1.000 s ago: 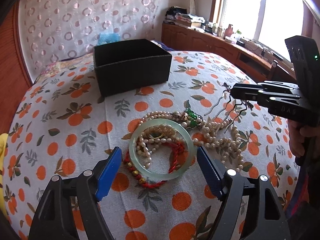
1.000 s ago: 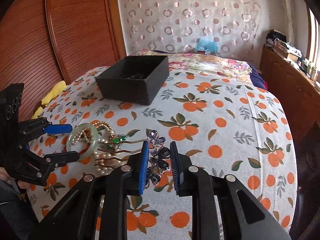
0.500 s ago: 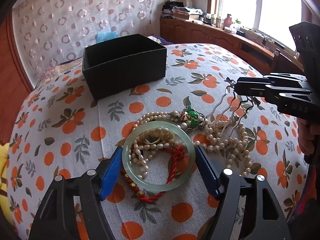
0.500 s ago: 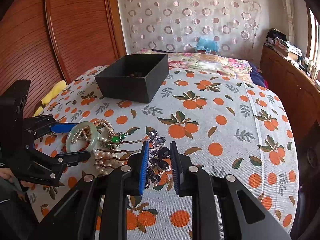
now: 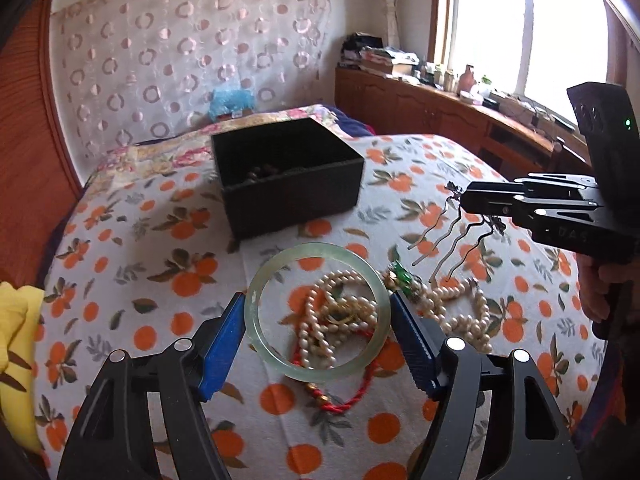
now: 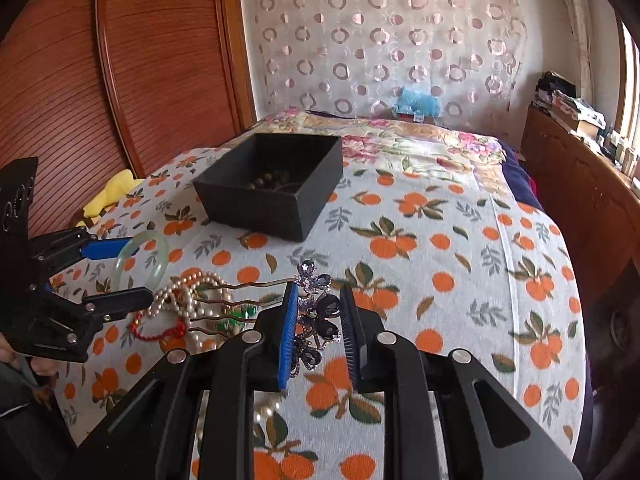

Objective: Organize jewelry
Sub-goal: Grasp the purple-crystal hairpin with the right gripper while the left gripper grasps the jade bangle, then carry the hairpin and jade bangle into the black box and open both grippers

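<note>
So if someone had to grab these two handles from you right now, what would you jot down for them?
Left gripper: shut on the green bangle, lifted off the pile.
Right gripper: shut on the flower hair comb, held in the air, prongs pointing left.
Black box: on the bedspread ahead, open, with some dark beads already inside.
Left on the bedspread: pearl necklaces, red cord bracelet, a green-stone piece.
To do: drop bangle and comb into the box, then fetch the rest.
</note>
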